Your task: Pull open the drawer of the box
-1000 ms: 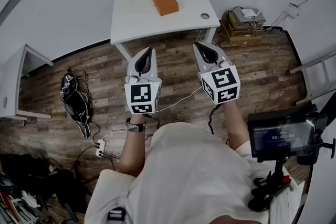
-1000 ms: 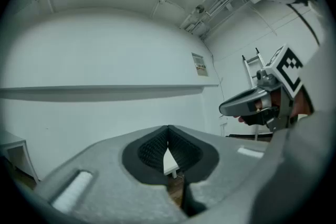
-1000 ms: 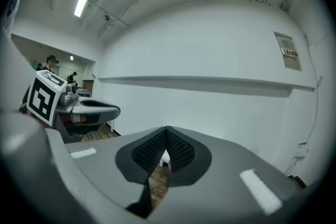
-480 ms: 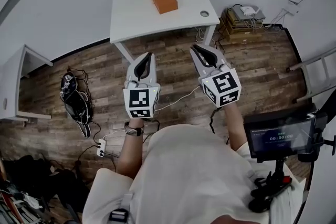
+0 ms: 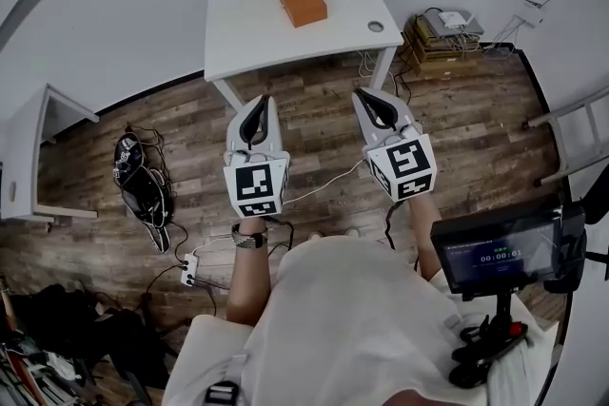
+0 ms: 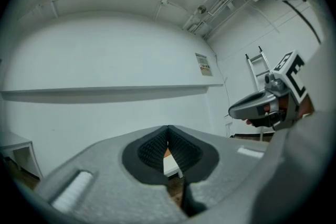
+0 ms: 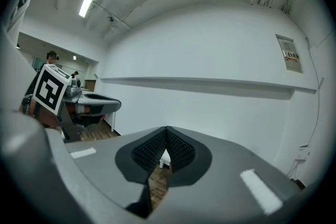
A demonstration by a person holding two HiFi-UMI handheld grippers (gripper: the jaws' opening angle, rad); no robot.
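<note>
Left gripper [image 5: 262, 100] and right gripper [image 5: 362, 93] dropped slightly toward 6 o'clock; left jaws pressed together, right just closed, both empty. Box [image 5: 301, 0] on table [image 5: 247, 29] at 12 o'clock.

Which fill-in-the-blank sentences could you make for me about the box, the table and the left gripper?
1. The box lies on a ___ table.
2. The colour of the box is ___.
3. The left gripper is above the wooden ___, not above the table.
Missing words: white; orange; floor.
</note>
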